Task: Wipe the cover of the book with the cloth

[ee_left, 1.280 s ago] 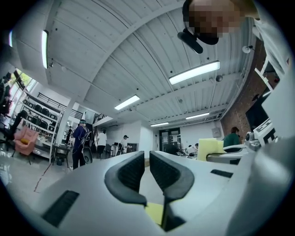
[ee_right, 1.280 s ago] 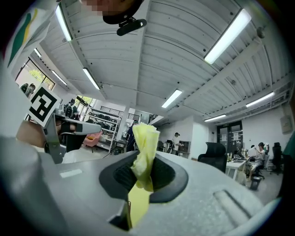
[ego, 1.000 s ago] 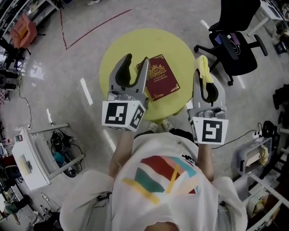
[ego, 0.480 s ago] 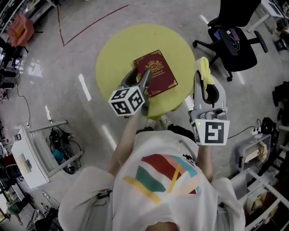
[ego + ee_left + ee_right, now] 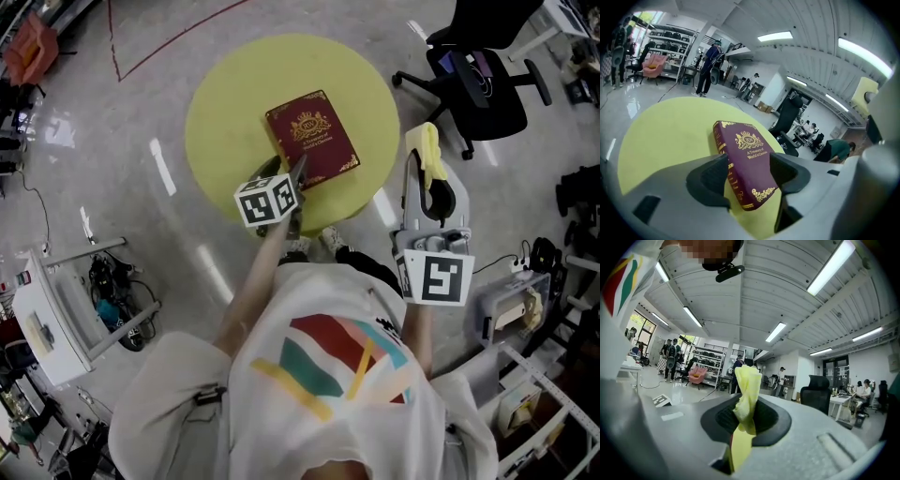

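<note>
**Open gripper at a book's corner, cloth pinched in the other**

A hardback book (image 5: 311, 138) lies flat on a round, smooth, yellow-green tabletop (image 5: 234, 103). Its cover is deep maroon with a gold crest, gold lettering and gold scrollwork at the corners and along the spine. It sits on the side of the tabletop nearer the person and slightly to the right, turned at an angle, with its near corner close to the rim.

The left arm reaches forward, and the left gripper (image 5: 286, 171) tilts down toward the tabletop with its marker cube facing up. Its grey jaws, padded in black, have just been opening and now stand wide. The book's near corner lies between them. The spine runs right along the left pad, while the right pad stands clear of the cover.

The right gripper (image 5: 427, 169) is held about level, off the tabletop's right edge and over the glossy grey floor (image 5: 141, 216). Its jaws are closed on a soft, crumpled, pale yellow cloth (image 5: 427, 148), which bunches out past the tips.

The left and far parts of the tabletop are bare. A black office chair (image 5: 483, 80) stands on the floor to the right, well apart from the tabletop.
</note>
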Demonstrator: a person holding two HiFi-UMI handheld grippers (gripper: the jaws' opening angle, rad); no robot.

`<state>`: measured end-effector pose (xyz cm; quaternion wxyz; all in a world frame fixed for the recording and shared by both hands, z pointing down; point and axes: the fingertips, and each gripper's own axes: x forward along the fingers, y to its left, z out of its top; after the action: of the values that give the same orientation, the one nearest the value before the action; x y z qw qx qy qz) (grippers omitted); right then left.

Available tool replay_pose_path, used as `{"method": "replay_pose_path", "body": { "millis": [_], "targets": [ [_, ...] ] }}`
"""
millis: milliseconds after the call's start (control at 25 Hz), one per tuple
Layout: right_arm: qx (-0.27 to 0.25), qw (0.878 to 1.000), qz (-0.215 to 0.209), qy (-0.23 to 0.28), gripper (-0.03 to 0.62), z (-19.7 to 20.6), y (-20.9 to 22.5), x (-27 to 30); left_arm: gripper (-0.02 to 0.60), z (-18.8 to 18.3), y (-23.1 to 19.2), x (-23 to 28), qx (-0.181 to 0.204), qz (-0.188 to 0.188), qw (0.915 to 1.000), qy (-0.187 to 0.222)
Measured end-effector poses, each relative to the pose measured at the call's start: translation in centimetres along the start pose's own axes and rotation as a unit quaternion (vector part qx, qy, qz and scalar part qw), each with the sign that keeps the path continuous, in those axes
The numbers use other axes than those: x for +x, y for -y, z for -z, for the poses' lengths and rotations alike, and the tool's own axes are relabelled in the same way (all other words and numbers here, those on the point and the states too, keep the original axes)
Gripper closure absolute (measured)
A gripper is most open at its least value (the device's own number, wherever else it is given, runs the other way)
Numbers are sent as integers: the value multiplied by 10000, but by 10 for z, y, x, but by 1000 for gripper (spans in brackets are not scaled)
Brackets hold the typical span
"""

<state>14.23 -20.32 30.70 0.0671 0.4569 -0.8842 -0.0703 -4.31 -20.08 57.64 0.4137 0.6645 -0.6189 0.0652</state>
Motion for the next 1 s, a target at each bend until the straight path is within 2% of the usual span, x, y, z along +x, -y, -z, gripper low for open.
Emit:
{"method": "replay_pose_path", "body": {
  "millis": [200, 400, 760, 1000],
  "targets": [
    [17, 10000, 17, -32, 565, 2, 0, -1, 322, 21, -4, 15, 56, -81, 9994, -336],
    [-49, 9999, -43, -130, 564, 5, -4, 1, 322, 56, -8, 27, -29, -36, 9951, -991],
    [-112, 9995, -195, -236, 564, 10, -13, 8, 322, 59, -8, 29, -135, 144, 9949, -988],
    [-99, 9990, -322, -291, 564, 10, -19, 16, 325, 59, -10, 33, -262, 196, 9925, -1174]
  ]
}}
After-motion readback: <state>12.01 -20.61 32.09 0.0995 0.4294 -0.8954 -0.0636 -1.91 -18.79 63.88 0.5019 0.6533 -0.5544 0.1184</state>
